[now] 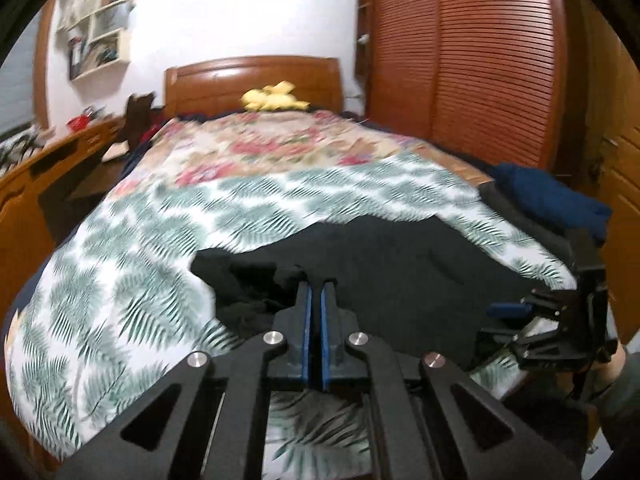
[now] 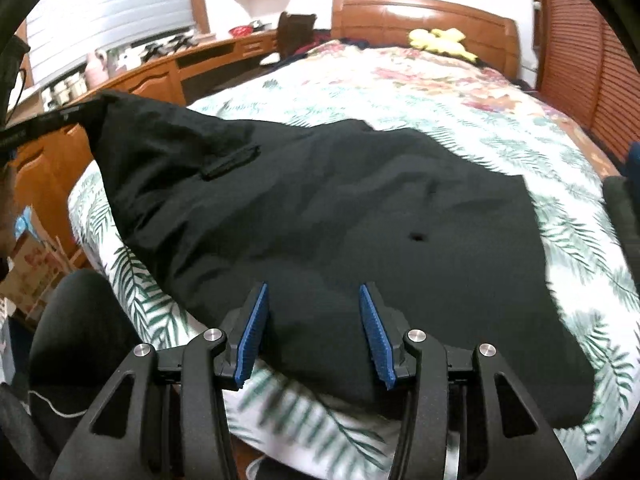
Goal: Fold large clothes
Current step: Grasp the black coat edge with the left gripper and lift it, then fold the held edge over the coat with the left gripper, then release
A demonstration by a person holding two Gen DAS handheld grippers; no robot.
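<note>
A large black garment lies spread over the foot of a bed with a green fern-print sheet. My left gripper is shut on the garment's edge; in the right wrist view it holds one corner lifted at the far left. My right gripper is open, its blue pads just above the garment's near edge. In the left wrist view it shows at the right edge of the bed, jaws apart.
A floral cover and a yellow plush toy lie toward the wooden headboard. A wooden desk runs along the left. A slatted wardrobe stands right. Dark blue clothes are piled at the bed's right edge.
</note>
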